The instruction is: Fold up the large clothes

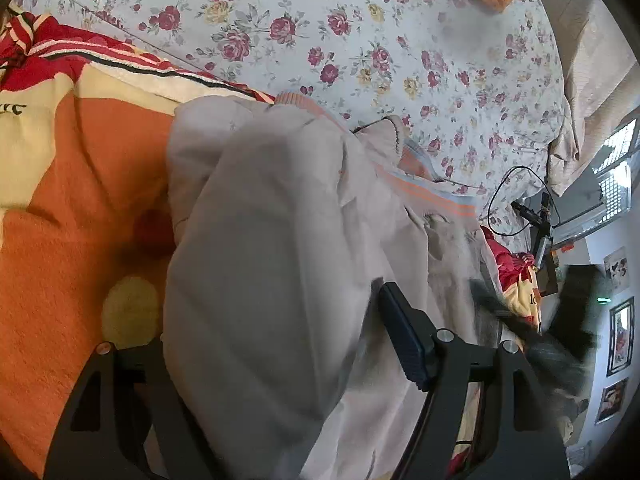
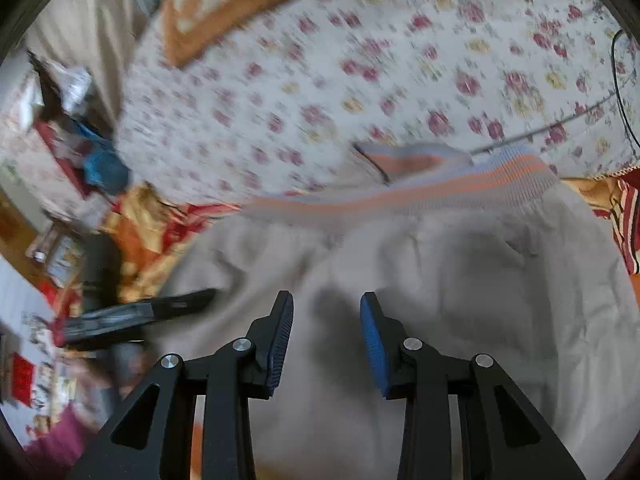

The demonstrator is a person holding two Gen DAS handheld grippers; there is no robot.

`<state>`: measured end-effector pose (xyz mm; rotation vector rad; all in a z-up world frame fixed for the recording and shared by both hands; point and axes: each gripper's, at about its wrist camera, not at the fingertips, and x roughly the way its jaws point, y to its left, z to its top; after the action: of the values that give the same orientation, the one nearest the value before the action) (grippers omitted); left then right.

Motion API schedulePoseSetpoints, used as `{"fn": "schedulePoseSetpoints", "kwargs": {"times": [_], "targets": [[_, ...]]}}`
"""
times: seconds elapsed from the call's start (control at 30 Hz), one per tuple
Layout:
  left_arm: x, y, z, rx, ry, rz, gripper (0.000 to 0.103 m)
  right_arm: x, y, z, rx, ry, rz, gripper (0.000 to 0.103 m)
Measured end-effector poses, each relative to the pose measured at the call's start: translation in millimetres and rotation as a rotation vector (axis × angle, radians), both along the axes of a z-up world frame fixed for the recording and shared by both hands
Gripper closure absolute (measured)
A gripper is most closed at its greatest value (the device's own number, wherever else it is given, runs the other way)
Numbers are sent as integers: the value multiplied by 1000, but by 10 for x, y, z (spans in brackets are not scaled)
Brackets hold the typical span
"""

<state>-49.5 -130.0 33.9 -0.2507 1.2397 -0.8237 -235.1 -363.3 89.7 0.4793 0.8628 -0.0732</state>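
On the floral bedsheet [image 1: 360, 20], your left gripper [image 1: 272, 320] pinches the half-folded beige jacket [image 2: 440, 280]; right gripper [image 2: 326, 320] spread, empty.

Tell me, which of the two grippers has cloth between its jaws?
The left gripper: a fold of the grey jacket fills its jaws. The right gripper stands open above the fabric.

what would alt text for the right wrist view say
The open right gripper hovers above a beige jacket with an orange-striped ribbed hem, spread on a floral bedsheet. The view is motion-blurred; an orange blanket lies at the top.
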Motion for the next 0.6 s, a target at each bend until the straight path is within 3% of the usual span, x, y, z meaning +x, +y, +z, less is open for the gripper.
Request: {"fn": "schedulePoseSetpoints", "kwargs": {"times": [0.1, 0.17, 0.2, 0.33, 0.6], "targets": [[-12, -11, 3, 15, -11, 2, 30, 100, -73, -461, -59, 141, -46, 79], [-28, -26, 16, 33, -30, 3, 29, 89, -49, -418, -86, 132, -39, 78], [-34, -35, 21, 42, -39, 3, 28, 88, -31, -371, -95, 136, -33, 72], [-73, -68, 48, 84, -89, 7, 25, 2, 42, -183, -74, 63, -10, 71], [-112, -104, 55, 120, -134, 10, 23, -17, 167, -199, -51, 57, 25, 71]]}}
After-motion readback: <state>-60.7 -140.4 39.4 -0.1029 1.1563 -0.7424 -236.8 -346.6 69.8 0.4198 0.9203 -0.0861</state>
